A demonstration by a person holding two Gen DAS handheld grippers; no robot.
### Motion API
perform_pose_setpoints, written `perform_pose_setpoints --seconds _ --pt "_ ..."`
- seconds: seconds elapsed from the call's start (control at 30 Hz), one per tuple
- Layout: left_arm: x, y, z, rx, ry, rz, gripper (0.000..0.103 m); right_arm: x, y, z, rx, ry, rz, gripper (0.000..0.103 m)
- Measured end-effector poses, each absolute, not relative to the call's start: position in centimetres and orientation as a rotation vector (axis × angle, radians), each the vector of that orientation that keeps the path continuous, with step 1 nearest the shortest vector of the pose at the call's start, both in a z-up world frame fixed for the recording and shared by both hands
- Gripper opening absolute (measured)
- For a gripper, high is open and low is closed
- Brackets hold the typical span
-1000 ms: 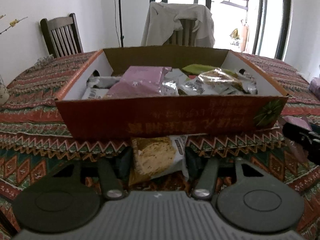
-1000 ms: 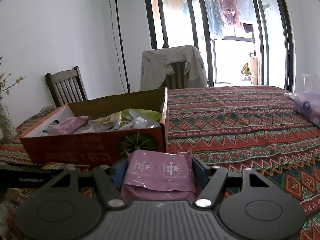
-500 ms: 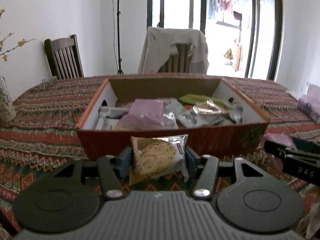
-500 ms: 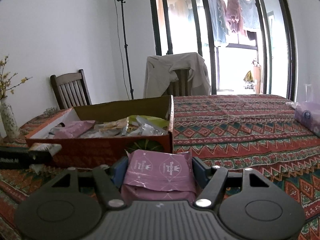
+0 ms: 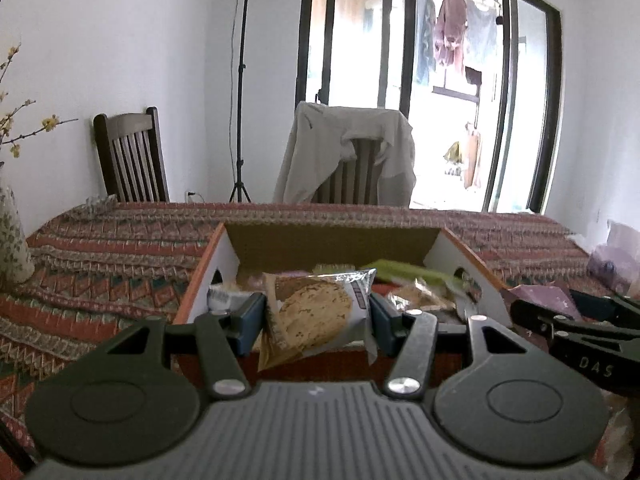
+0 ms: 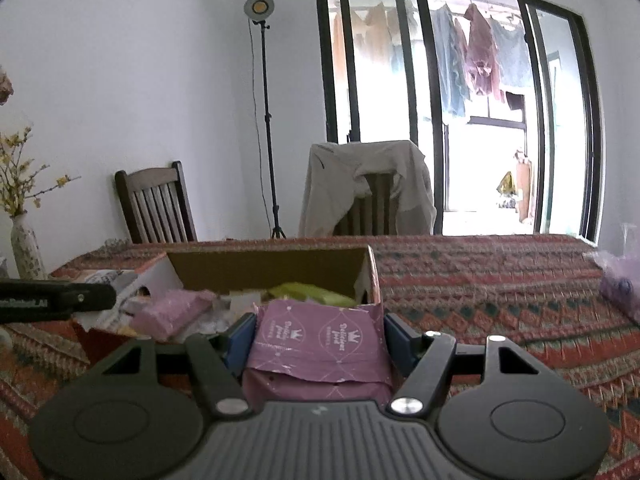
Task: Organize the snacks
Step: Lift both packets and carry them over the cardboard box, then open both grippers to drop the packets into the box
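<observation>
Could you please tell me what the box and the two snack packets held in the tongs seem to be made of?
The box: corrugated cardboard by its look, raw brown inside, printed orange outside. The cookie packet: thin glossy plastic film, with a crinkled, partly see-through silvery edge. The purple packet: matte wrapper with a creased fold, paper or soft film; I cannot tell which.

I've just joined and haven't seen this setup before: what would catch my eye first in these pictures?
Two snacks held up at once: the left claw is shut on a clear-wrapped round cracker packet, the right claw on a purple paper-wrapped snack pack. Just beyond both sits an open orange cardboard box heaped with snack packets, on a table under a red patterned woven tablecloth.
</observation>
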State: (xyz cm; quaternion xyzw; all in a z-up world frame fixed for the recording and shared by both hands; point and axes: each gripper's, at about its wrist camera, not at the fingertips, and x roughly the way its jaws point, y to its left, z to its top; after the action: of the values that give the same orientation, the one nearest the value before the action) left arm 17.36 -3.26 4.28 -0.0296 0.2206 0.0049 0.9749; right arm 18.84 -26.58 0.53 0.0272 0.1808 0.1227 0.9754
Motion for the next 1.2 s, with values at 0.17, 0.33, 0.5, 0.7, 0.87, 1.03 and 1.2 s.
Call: perform_pose_setpoints --seconds 0.17,0.33,0.5,0.7,0.87,1.03,1.2 --pt "18.7 -2.8 5.2 -0.069 0.412 0.013 0.057 20.7 -25.5 1.9 0.054 0.341 0.243 0.068" --pt "20.7 -2.1 5.7 -0.098 0.396 0.027 0.057 23.0 -24.4 2.8 0.060 0.328 0.237 0.068" --pt "22.9 -0.9 5.0 -0.132 0.399 0.043 0.057 25.6 -23.1 2.7 0.067 0.332 0.234 0.068" --pt "24.6 0.1 3.0 -0.154 0.399 0.041 0.057 27.7 -22.0 0.8 0.081 0.337 0.219 0.068" --pt "25.3 0.5 1.9 -0.156 0.399 0.002 0.057 28.3 -21.6 -0.4 0.061 0.349 0.226 0.068" --pt "25.3 0.2 1.1 -0.142 0.408 -0.006 0.069 28.1 -21.6 -1.0 0.025 0.374 0.225 0.079" --pt "24.9 0.9 1.0 -0.187 0.380 0.003 0.103 27.5 -22.1 -0.9 0.053 0.360 0.223 0.103"
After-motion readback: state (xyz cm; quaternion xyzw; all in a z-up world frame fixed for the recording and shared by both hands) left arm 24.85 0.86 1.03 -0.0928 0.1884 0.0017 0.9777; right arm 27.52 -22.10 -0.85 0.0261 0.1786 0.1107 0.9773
